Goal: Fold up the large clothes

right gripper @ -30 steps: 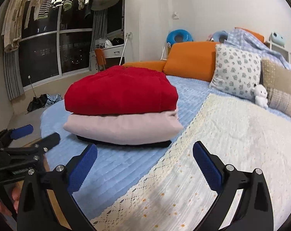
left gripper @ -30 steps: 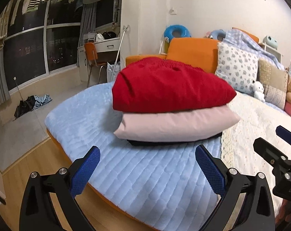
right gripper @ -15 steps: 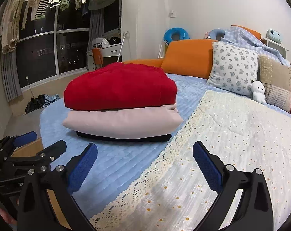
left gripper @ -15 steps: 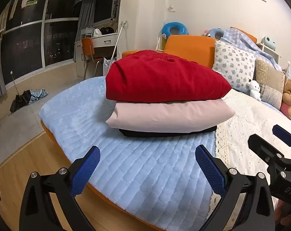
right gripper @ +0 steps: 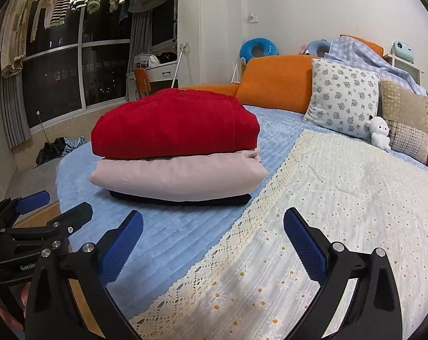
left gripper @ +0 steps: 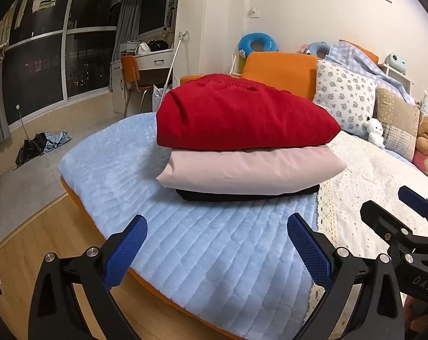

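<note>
A floral pillow [right gripper: 343,100] leans beside a white plush toy [right gripper: 379,133].

Three folded garments are stacked on the bed [left gripper: 219,255]: the sweater [left gripper: 242,119] on top, a second garment [left gripper: 250,170] under it, a third [left gripper: 242,195] at the bottom, toward the bed's foot edge. A lace cover [right gripper: 341,198] lies right of the stack. Pillows [right gripper: 344,96] and a small plush [right gripper: 379,133] line the bed's far right edge, before the headboard [right gripper: 279,85]. Behind the stack, off the bed, stand a desk [left gripper: 151,59] and chair [left gripper: 131,73]; an umbrella [left gripper: 41,147] lies on the floor to the left.
</note>
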A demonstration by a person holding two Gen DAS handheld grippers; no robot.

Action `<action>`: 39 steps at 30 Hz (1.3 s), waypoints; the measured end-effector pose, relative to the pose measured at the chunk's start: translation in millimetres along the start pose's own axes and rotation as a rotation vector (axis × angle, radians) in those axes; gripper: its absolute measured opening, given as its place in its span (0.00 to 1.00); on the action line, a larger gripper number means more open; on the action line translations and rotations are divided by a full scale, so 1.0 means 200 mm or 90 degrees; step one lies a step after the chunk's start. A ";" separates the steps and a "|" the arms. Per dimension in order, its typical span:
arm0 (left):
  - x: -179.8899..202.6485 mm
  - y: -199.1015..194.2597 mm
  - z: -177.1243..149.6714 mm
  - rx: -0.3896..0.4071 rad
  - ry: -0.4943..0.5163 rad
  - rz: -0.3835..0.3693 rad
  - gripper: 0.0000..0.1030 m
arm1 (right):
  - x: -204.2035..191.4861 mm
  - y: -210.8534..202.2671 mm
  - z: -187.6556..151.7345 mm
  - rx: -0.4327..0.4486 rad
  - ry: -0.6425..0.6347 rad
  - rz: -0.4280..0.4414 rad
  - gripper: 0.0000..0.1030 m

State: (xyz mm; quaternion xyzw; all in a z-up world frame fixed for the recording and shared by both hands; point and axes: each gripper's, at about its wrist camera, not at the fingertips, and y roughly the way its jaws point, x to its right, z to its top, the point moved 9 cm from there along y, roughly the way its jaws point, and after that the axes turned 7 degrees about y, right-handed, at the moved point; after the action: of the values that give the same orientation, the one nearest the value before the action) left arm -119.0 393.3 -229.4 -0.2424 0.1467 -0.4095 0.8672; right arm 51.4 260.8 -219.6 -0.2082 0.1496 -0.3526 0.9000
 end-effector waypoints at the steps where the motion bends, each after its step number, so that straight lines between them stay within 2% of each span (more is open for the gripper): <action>1: 0.00 0.00 0.00 -0.002 0.000 -0.001 0.97 | 0.00 0.00 0.00 0.000 0.000 0.000 0.95; 21: 0.01 -0.02 -0.03 0.004 0.008 -0.014 0.97 | 0.01 0.00 -0.01 0.014 -0.002 -0.005 0.95; 39: 0.06 -0.06 -0.03 0.016 0.029 -0.019 0.97 | 0.04 -0.01 -0.02 -0.004 0.015 0.002 0.95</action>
State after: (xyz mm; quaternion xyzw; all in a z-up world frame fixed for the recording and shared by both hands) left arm -122.3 376.1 -227.8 -0.2243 0.1573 -0.4298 0.8603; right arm 54.1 253.6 -224.0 -0.2068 0.1618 -0.3531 0.8980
